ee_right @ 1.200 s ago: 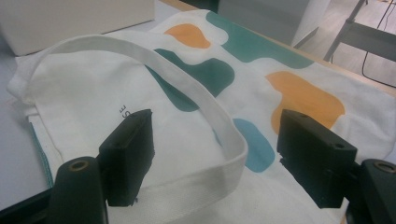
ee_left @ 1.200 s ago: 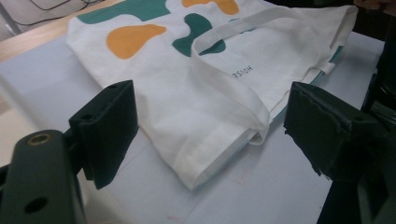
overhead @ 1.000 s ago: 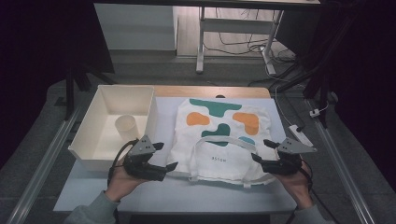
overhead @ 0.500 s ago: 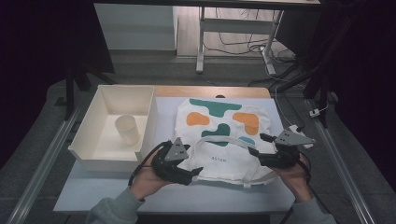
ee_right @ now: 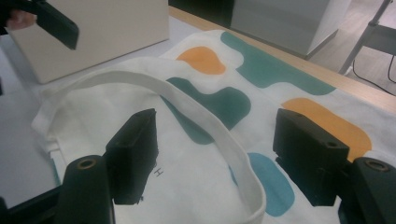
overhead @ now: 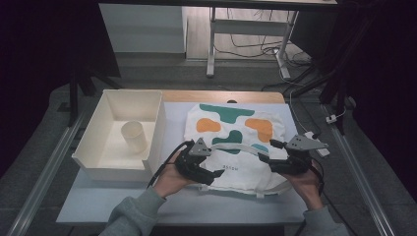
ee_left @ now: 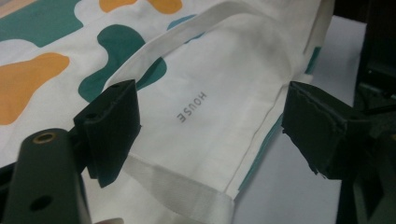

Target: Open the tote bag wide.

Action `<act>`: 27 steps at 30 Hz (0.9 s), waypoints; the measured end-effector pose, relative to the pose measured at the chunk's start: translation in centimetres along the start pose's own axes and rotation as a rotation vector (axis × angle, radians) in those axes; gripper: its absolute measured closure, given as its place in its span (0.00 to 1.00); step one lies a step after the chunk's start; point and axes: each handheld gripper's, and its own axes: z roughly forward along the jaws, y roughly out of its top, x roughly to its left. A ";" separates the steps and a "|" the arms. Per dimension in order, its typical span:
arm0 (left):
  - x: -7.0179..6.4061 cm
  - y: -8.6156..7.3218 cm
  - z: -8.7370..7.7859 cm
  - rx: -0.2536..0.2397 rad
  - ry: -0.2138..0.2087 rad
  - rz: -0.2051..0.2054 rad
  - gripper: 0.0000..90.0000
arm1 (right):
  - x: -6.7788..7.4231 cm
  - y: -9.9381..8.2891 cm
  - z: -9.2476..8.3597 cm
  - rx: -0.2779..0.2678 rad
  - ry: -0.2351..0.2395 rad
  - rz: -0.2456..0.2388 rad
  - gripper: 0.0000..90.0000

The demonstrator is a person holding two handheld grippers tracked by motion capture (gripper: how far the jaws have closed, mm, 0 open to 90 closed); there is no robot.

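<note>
left gripper [overhead: 212, 173] gaped over tote bag [overhead: 231, 132] | right gripper [overhead: 268, 160] wide, empty | risk: pinching only the strap [ee_right: 205, 116], bunching cloth

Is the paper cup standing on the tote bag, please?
No, the paper cup stands upright inside the white box, beside the tote bag spread flat on the table.

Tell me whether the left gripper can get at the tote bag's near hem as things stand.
Probably yes: the left gripper hovers with jaws wide open either side of the tote bag, its hem lies flat on the table, and nothing stands between them.
</note>
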 end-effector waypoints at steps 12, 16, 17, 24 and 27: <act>0.7 -1.2 1.8 0.055 -0.005 -0.012 0.22 | 0.5 -0.3 0.9 0.033 0.039 -0.013 0.36; 1.0 -1.6 2.5 0.073 -0.009 -0.027 0.24 | 0.8 -0.4 1.4 0.052 0.052 -0.021 0.36; 1.1 -1.7 2.7 0.080 -0.010 -0.027 0.24 | 0.9 -0.5 1.4 0.057 0.055 -0.027 0.36; 0.9 -2.1 3.0 0.110 -0.041 -0.002 0.28 | 1.7 -0.6 2.0 0.081 0.082 -0.041 0.36; 0.7 -2.1 3.2 0.132 -0.068 0.024 0.34 | 2.1 -0.7 2.4 0.103 0.086 -0.057 0.36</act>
